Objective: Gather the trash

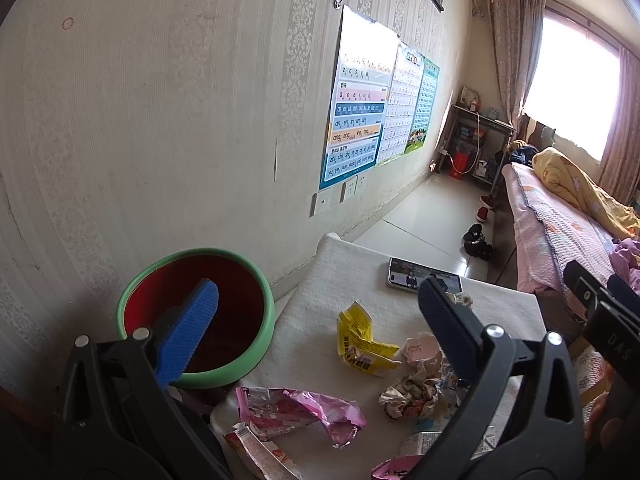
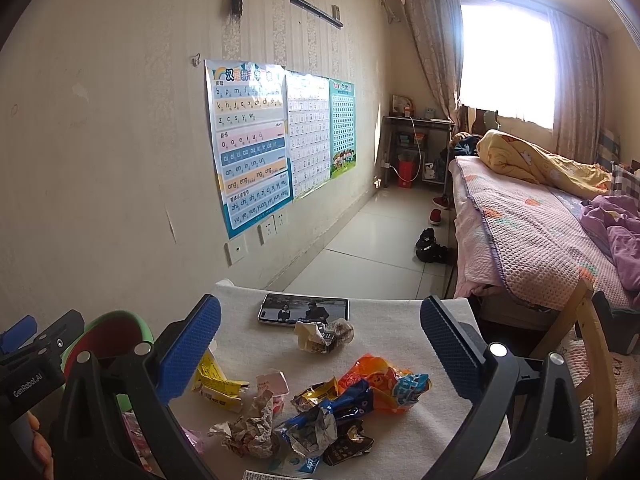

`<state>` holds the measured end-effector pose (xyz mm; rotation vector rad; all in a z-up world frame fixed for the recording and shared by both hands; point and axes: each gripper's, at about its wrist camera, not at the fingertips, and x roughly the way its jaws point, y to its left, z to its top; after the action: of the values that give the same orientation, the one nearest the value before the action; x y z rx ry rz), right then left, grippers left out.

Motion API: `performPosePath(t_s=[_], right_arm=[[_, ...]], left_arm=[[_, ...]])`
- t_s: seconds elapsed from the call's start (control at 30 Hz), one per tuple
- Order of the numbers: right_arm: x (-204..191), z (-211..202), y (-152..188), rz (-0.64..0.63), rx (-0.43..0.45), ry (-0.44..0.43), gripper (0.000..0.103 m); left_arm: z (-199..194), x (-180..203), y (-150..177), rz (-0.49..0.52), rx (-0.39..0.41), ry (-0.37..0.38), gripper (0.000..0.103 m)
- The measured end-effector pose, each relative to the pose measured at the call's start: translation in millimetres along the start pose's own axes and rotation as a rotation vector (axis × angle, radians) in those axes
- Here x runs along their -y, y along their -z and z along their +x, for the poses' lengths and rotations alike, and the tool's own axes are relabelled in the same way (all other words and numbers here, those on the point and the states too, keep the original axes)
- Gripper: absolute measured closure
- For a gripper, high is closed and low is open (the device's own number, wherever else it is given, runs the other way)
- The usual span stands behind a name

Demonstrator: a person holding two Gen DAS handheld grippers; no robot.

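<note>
Snack wrappers lie on a small white-clothed table (image 1: 320, 280): a pink wrapper (image 1: 304, 408), a yellow wrapper (image 1: 362, 340) and a crumpled ball (image 1: 412, 396). The right wrist view adds an orange packet (image 2: 376, 380), a blue wrapper (image 2: 340, 408), the crumpled ball (image 2: 252, 428) and a crumpled wrapper (image 2: 324, 336) near the phone. A red bin with a green rim (image 1: 200, 312) stands left of the table. My left gripper (image 1: 320, 328) is open and empty, its left finger over the bin. My right gripper (image 2: 320, 340) is open and empty above the trash.
A phone (image 2: 304, 310) with a lit screen lies at the table's far edge. A wall with posters (image 2: 248, 144) runs along the left. A bed (image 2: 540, 220) is at the right, shoes (image 2: 432, 246) on the floor beside it. A wooden chair frame (image 2: 592, 344) stands right of the table.
</note>
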<state>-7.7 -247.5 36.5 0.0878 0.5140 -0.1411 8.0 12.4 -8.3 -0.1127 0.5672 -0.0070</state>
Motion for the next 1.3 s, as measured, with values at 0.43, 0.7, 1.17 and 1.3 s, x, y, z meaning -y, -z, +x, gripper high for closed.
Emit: performPosePath(t_s=[0.43,0.7,1.17,1.3], right_arm=[[-2,1,1,0.0,-0.006,0.001,0.007],[-3,0,4,0.001,-0.011,0.002,0.007],[-4,2,5,-0.011,-0.022,0.007,0.007],[-1,8,11,-0.027,-0.058,0.003,0.007]], left_arm=[[-1,2,-1,0.011,-0.004,-0.011,0.005],[-3,3,0,0.015,-0.002,-0.015,0.005],[-2,0,2,0.022,-0.014,-0.017,0.005],[1,-8,11,0.065,-0.049,-0.018,0.005]])
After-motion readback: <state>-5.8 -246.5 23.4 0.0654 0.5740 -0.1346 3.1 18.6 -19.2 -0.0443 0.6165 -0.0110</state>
